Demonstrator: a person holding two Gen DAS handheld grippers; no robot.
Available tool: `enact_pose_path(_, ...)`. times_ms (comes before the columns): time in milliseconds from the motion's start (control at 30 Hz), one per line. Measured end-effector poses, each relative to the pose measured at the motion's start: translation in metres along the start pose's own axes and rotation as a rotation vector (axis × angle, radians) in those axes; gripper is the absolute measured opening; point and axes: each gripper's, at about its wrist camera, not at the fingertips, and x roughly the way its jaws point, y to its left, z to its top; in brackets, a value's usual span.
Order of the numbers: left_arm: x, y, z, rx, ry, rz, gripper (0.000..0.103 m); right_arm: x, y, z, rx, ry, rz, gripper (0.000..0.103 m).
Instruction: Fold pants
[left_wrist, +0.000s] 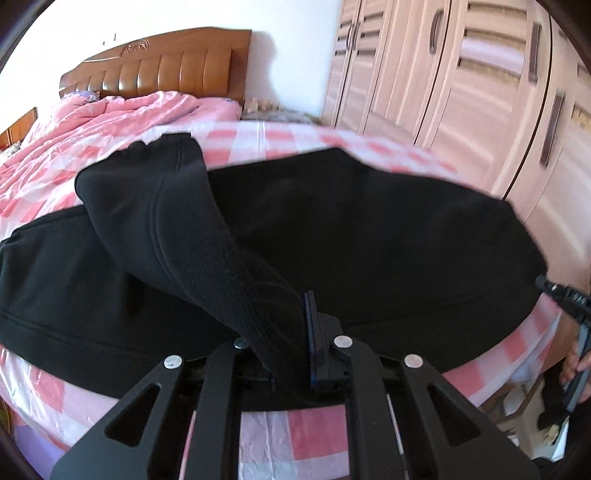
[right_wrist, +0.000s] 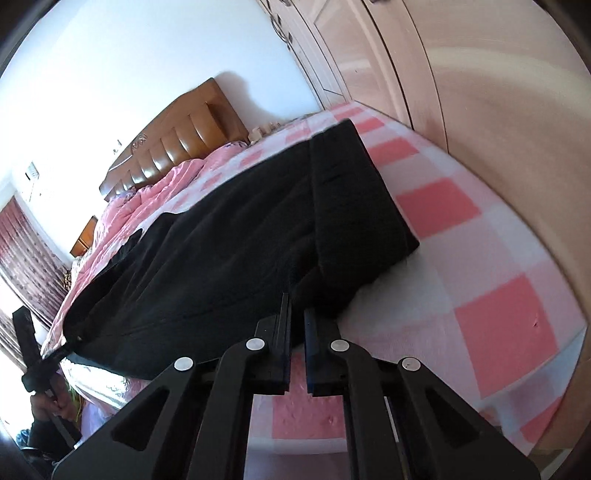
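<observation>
Crosswise, pants (cuff headboard-ward)

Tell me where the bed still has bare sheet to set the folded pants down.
Bare checked sheet lies between the black pants and the wardrobe, and along the near bed edge. Toward the headboard, the pink quilt crowds it.

Black gripper, silver pivot screws, blue-edged jaws
</observation>
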Motion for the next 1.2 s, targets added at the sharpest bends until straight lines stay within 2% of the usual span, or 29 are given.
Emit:
enact_pose_path(133, 0.003, 0.002, -0.001, -0.008, 0.000, 0.003, 0.012, -0.006, 0.008, 0.007, -0.024, -0.024, 0.005, 0.006)
enact_pose_path(167, 0.003, 0.001, -0.001, -0.003, 0.000, 0.009, 0.016, -0.006, 0.008, 0.008, -0.024, -0.023, 0.004, 0.006)
enact_pose_path(233, 0.006, -0.001, -0.003, 0.009, 0.018, 0.027, 0.017, -0.002, 0.007, 0.007, -0.022, -0.005, 0.000, 0.009)
enact_pose_path(267, 0.009, -0.002, -0.004, 0.007, 0.028, 0.034, 0.023, -0.001, 0.005, 0.005, -0.023, -0.001, -0.002, 0.010)
enact_pose_path(300, 0.010, 0.000, -0.007, 0.003, 0.025, 0.047, 0.026, -0.002, 0.005, 0.004, -0.024, -0.001, -0.002, 0.016)
enact_pose_path(333, 0.010, 0.001, -0.007, 0.001, 0.022, 0.058, 0.039, -0.003, 0.005, 0.003, -0.025, 0.002, -0.009, 0.026)
enact_pose_path(367, 0.008, 0.004, -0.007, -0.008, 0.023, 0.066, 0.059, -0.004, 0.005, 0.003, -0.026, 0.004, -0.017, 0.033)
enact_pose_path(400, 0.006, 0.006, -0.006, -0.019, 0.023, 0.058, 0.068, -0.009, 0.006, 0.003, -0.028, -0.002, -0.023, 0.051)
enact_pose_path(433, 0.001, 0.010, -0.007, -0.043, 0.014, 0.049, 0.075, -0.013, 0.006, 0.004, -0.029, -0.014, -0.024, 0.073)
enact_pose_path(467, -0.002, 0.010, -0.006, -0.050, 0.003, 0.057, 0.076, -0.017, 0.005, 0.004, -0.028, -0.025, -0.026, 0.078)
enact_pose_path(500, -0.006, 0.011, -0.006, -0.052, -0.008, 0.069, 0.077, -0.019, 0.004, 0.005, -0.025, -0.030, -0.022, 0.079)
enact_pose_path(600, -0.015, 0.013, -0.007, -0.044, -0.037, 0.096, 0.082, -0.010, 0.000, 0.007, -0.004, 0.015, -0.009, 0.079)
enact_pose_path(667, -0.011, 0.013, -0.006, -0.039, -0.023, 0.103, 0.082, 0.004, -0.004, 0.009, 0.019, 0.061, 0.002, 0.078)
enact_pose_path(800, 0.002, 0.014, -0.009, -0.049, 0.013, 0.107, 0.083, 0.019, -0.004, 0.019, 0.036, 0.077, 0.028, 0.074)
enact_pose_path(867, 0.006, 0.015, -0.011, -0.050, -0.001, 0.107, 0.089, 0.026, 0.001, 0.024, 0.021, 0.091, 0.015, 0.074)
enact_pose_path(900, 0.007, 0.015, -0.012, -0.046, -0.006, 0.112, 0.090, 0.027, 0.003, 0.025, 0.013, 0.095, 0.000, 0.055)
enact_pose_path(933, 0.008, 0.015, -0.012, -0.044, -0.011, 0.115, 0.093, 0.029, 0.002, 0.025, 0.021, 0.098, -0.017, 0.043)
enact_pose_path(967, 0.008, 0.015, -0.013, -0.043, -0.013, 0.115, 0.093, 0.029, 0.000, 0.023, 0.035, 0.093, -0.008, 0.039)
enact_pose_path(1000, 0.009, 0.015, -0.013, -0.043, -0.015, 0.114, 0.094, 0.028, 0.000, 0.021, 0.036, 0.082, 0.002, 0.027)
enact_pose_path(1100, 0.009, 0.014, -0.013, -0.043, -0.015, 0.112, 0.092, 0.019, 0.011, 0.015, -0.002, 0.019, -0.027, 0.018)
enact_pose_path(1200, 0.011, 0.006, -0.011, -0.028, -0.012, 0.102, 0.088, 0.006, 0.014, 0.014, 0.001, -0.047, -0.053, 0.013)
